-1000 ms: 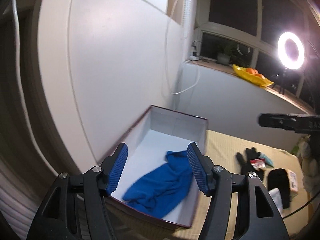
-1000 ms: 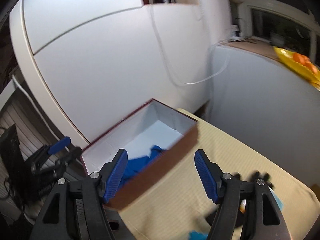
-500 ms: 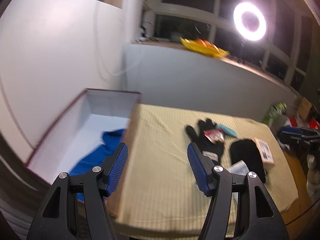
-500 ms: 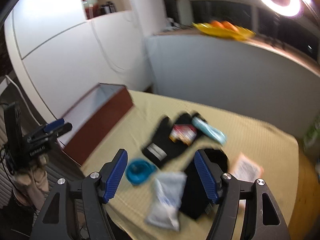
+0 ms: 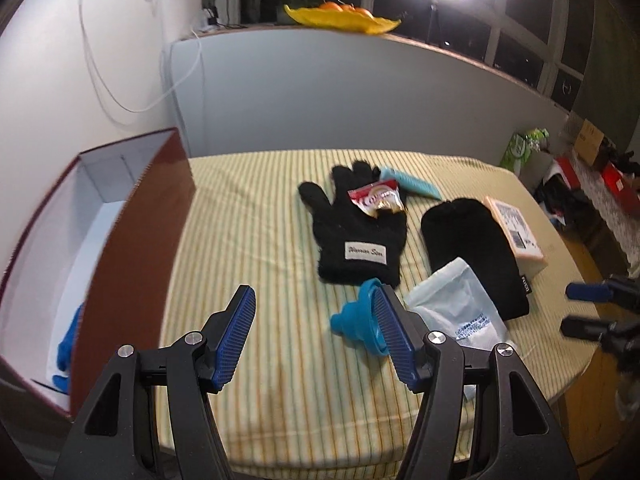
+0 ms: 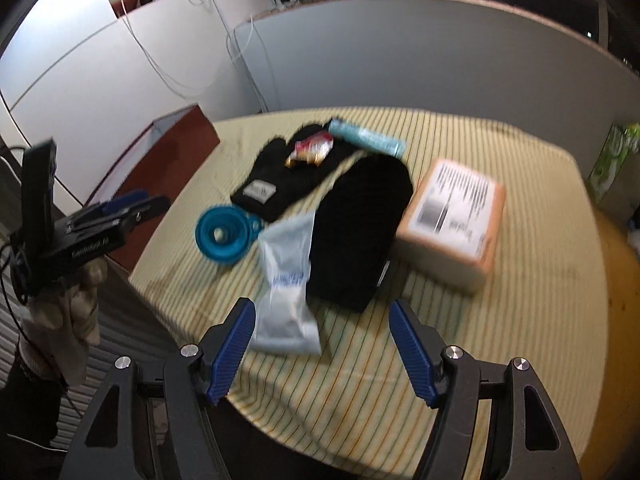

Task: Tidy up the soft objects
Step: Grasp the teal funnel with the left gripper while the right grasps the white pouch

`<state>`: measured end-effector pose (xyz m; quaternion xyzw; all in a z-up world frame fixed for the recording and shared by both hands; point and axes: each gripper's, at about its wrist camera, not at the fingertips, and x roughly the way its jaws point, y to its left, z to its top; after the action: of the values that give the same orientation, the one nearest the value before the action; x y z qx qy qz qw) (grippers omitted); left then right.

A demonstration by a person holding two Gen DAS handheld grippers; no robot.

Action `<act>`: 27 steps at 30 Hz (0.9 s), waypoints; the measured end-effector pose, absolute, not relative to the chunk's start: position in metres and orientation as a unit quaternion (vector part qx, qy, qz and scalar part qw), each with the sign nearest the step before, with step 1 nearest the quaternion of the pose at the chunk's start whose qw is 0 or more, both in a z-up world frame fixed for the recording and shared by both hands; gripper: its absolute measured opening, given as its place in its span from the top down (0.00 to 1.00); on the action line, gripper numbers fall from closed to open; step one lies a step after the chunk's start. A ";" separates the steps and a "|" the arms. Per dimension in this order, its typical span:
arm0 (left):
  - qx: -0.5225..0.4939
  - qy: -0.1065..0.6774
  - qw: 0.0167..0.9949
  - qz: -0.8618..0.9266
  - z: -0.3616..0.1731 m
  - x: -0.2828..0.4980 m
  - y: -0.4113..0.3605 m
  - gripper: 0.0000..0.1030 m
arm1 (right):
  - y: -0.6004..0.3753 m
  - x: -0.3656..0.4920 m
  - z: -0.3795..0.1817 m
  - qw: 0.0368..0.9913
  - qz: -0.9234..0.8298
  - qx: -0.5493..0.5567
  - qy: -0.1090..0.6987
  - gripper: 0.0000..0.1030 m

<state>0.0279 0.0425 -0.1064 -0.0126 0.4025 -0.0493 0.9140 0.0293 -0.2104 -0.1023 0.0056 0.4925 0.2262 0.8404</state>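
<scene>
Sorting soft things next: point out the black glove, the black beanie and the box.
black glove [image 5: 360, 236]: left wrist view, palm above the label.
black beanie [image 6: 360, 216]: right wrist view, knit middle.
box [image 5: 136, 264]: left wrist view, brown outer wall.

Black glove [image 5: 356, 228] flat beside beanie [image 5: 474, 256]

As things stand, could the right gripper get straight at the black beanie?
Probably yes. The right gripper is open and empty, and the black beanie lies just ahead of it on the table. Nothing rests on top; only the clear plastic bag touches its left edge.
</scene>
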 end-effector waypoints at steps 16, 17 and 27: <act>0.011 0.442 0.896 -0.046 -0.140 0.052 0.024 0.39 | -0.180 0.049 -0.159 0.799 0.242 0.024 0.550 0.49; 0.012 0.444 0.895 -0.047 -0.142 0.054 0.023 0.39 | -0.179 0.051 -0.161 0.796 0.244 0.027 0.553 0.51; 0.016 0.450 0.892 -0.046 -0.153 0.061 0.020 0.61 | -0.164 0.056 -0.169 0.792 0.250 0.020 0.556 0.62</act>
<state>0.0607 0.0201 -0.1529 0.0162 0.4502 -0.0463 0.8916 0.0558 -0.1641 -0.1687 0.0203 0.5560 0.2502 0.7924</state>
